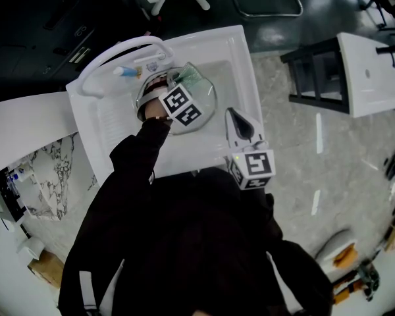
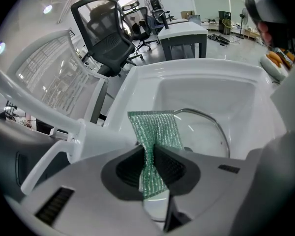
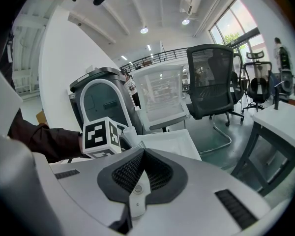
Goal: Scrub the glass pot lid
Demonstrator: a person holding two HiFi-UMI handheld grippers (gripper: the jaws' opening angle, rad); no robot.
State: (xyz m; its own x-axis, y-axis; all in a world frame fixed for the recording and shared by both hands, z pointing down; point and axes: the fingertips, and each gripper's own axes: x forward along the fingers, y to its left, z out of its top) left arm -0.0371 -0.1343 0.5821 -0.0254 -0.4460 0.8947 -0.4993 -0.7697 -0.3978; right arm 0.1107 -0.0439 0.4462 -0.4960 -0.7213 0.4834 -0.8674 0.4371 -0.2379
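The left tool (image 2: pixel 151 150) is clamped shut on a green mesh cloth (image 2: pixel 155 127), whose free end reaches over the glass lid (image 2: pixel 209 127) lying in the white sink (image 2: pixel 201 80); whether they touch is unclear. The right tool (image 3: pixel 141 171) is closed on nothing, off by the sink's right side. To scrub well, press the cloth flat and circle outward to the rim, probably steadying the lid with the free tool.

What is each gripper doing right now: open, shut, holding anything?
Left gripper: closed on the green mesh scrubber.
Right gripper: closed, nothing between its jaws.
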